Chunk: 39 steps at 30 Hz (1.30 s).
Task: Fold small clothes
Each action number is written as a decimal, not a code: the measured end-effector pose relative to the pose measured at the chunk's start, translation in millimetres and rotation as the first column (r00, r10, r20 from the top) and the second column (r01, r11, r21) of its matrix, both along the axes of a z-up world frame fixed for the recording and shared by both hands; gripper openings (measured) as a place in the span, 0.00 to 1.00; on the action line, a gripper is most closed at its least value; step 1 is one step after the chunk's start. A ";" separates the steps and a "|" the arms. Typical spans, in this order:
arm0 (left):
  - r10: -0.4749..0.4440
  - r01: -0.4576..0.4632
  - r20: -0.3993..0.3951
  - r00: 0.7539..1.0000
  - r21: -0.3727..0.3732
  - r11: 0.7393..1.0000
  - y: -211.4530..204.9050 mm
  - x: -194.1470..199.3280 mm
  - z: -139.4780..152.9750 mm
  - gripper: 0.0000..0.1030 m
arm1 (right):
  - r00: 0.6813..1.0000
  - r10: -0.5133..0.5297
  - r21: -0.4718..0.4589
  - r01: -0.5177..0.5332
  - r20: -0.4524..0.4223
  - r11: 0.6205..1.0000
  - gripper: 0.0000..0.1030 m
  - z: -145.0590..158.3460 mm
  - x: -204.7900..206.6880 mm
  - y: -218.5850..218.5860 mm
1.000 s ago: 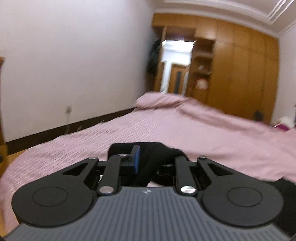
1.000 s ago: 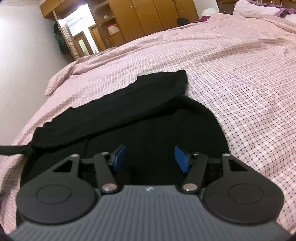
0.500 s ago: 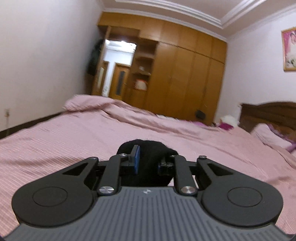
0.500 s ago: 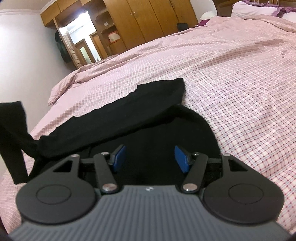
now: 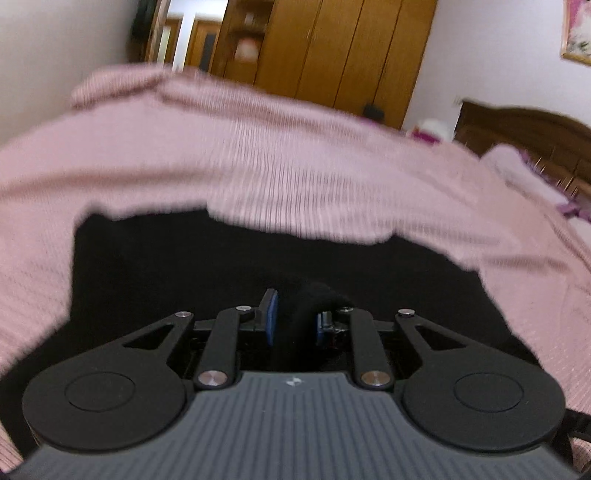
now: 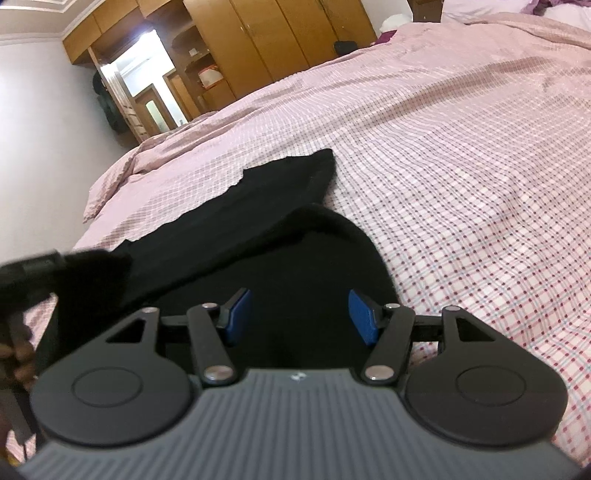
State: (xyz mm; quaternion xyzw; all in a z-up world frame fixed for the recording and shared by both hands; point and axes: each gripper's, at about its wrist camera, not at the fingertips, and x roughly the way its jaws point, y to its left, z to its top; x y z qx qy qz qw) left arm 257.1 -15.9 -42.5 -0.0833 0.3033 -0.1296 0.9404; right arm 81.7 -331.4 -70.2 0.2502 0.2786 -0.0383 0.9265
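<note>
Left wrist view: frame is motion-blurred. Left tongs clamped on a bunched fold of the black garment; blue pads pinch the cloth from both sides. Rest of the garment lies spread on the pink checked bedspread directly ahead of the tongs. Background: wooden wardrobe, open doorway at upper left, dark wooden headboard at right, probably a pillow in front of it.

Right wrist view: right tongs apart, blue pads well separated, nothing between them. They sit over the near part of the black garment, which lies flat on the bedspread, one long part reaching toward the wardrobe. At the left edge, the left tongs hold a raised piece of the garment.
</note>
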 end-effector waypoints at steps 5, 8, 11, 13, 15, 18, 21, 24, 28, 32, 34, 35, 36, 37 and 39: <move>-0.005 0.006 -0.056 0.998 0.032 0.999 -3.6 6.9 -26.2 0.29 | 1.000 0.019 -0.018 -0.019 -0.001 1.000 0.58 -2.9 1.6 2.2; -0.007 0.011 -0.070 0.998 0.047 0.999 -1.6 2.6 -19.4 0.34 | 1.000 0.023 -0.028 -0.023 0.001 0.999 0.58 -3.1 1.8 3.1; 0.004 0.000 -0.090 0.996 0.042 0.999 6.6 -8.8 -1.7 0.53 | 1.000 0.025 -0.029 -0.025 -0.001 0.999 0.59 -1.4 1.5 3.8; 0.014 -0.009 -0.093 0.996 0.054 0.999 12.8 -18.0 6.0 0.68 | 1.000 0.026 -0.027 -0.026 -0.001 0.999 0.60 0.4 1.3 4.4; 0.017 -0.011 -0.086 0.996 0.067 0.998 19.7 -30.9 15.5 0.74 | 1.000 0.029 -0.026 -0.029 0.001 0.999 0.60 2.8 1.0 6.4; 0.029 -0.023 -0.078 0.997 0.071 0.997 34.6 -49.9 26.8 0.76 | 0.999 0.046 -0.031 -0.046 0.010 0.998 0.60 8.2 0.5 11.9; 0.056 -0.050 -0.074 0.996 0.069 0.996 53.0 -66.4 35.8 0.76 | 0.997 0.077 -0.048 -0.076 0.031 0.996 0.60 15.8 0.5 20.9; 0.103 -0.096 -0.084 0.991 0.080 0.992 73.0 -80.8 42.5 0.77 | 0.991 0.125 -0.070 -0.121 0.052 0.990 0.60 25.1 4.5 33.5; 0.172 -0.162 -0.094 0.981 0.109 0.981 100.8 -97.3 45.4 0.78 | 0.977 0.199 -0.090 -0.192 0.078 0.977 0.60 37.4 13.3 55.8; 0.241 -0.228 -0.112 0.964 0.120 0.966 129.3 -113.4 45.0 0.78 | 0.951 0.295 -0.118 -0.283 0.093 0.952 0.60 48.7 23.7 86.5; 0.270 -0.256 -0.121 0.955 0.123 0.959 140.7 -120.2 42.9 0.79 | 0.932 0.349 -0.129 -0.336 0.095 0.933 0.60 53.2 28.7 105.5; 0.286 -0.270 -0.124 0.950 0.129 0.954 145.2 -123.3 41.7 0.79 | 0.920 0.381 -0.129 -0.368 0.093 0.921 0.60 54.7 31.5 114.9; 0.303 -0.285 -0.128 0.944 0.139 0.948 150.8 -126.7 40.1 0.79 | 0.909 0.407 -0.123 -0.395 0.090 0.910 0.60 55.8 33.9 123.5; 0.318 -0.298 -0.131 0.939 0.148 0.943 154.6 -129.3 38.2 0.79 | 0.896 0.436 -0.115 -0.426 0.085 0.897 0.60 56.9 36.8 132.8; 0.342 -0.319 -0.141 0.929 0.161 0.934 162.5 -134.4 34.6 0.79 | 0.869 0.488 -0.109 -0.479 0.078 0.871 0.60 58.9 41.4 151.1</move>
